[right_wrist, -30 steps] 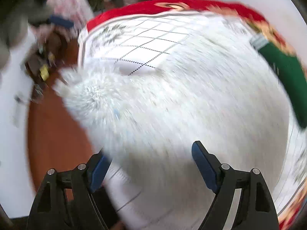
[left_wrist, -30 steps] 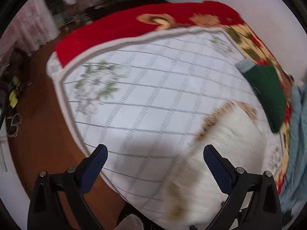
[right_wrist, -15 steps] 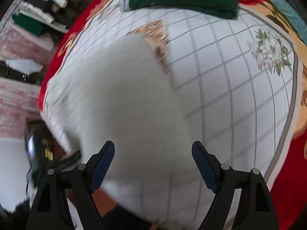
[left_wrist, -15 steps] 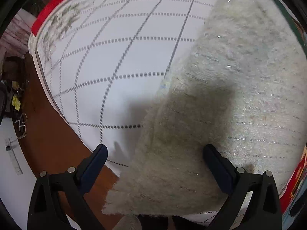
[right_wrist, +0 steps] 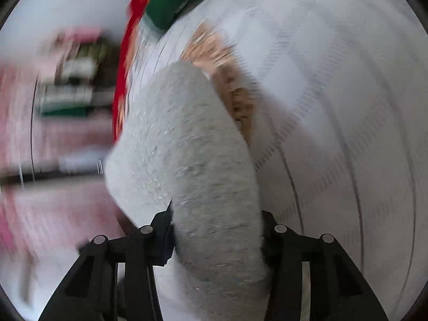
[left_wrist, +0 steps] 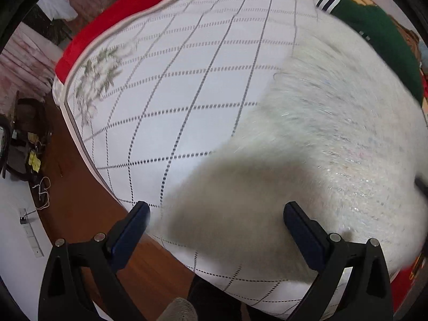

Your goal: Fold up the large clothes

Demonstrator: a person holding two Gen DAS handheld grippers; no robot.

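Half a second ago the right gripper (right_wrist: 214, 240) stood wide over the fuzzy white sweater (left_wrist: 334, 133); now its jaws are pinched onto a bunched fold of that knit, which rises out of the grip in a thick roll, and the heavy blur in the right wrist view suggests it is swinging fast. The left gripper (left_wrist: 214, 230) is spread wide and holds nothing, hovering just above the sweater's near edge, probably ready to pin or catch a corner while the other side is carried over. The sweater lies on the white checked bedspread (left_wrist: 187, 93), toward the right of the bed, with its tan-trimmed part (right_wrist: 227, 80) farther off. Beyond it a green garment (left_wrist: 382, 34) rests at the far edge, apart from the work.
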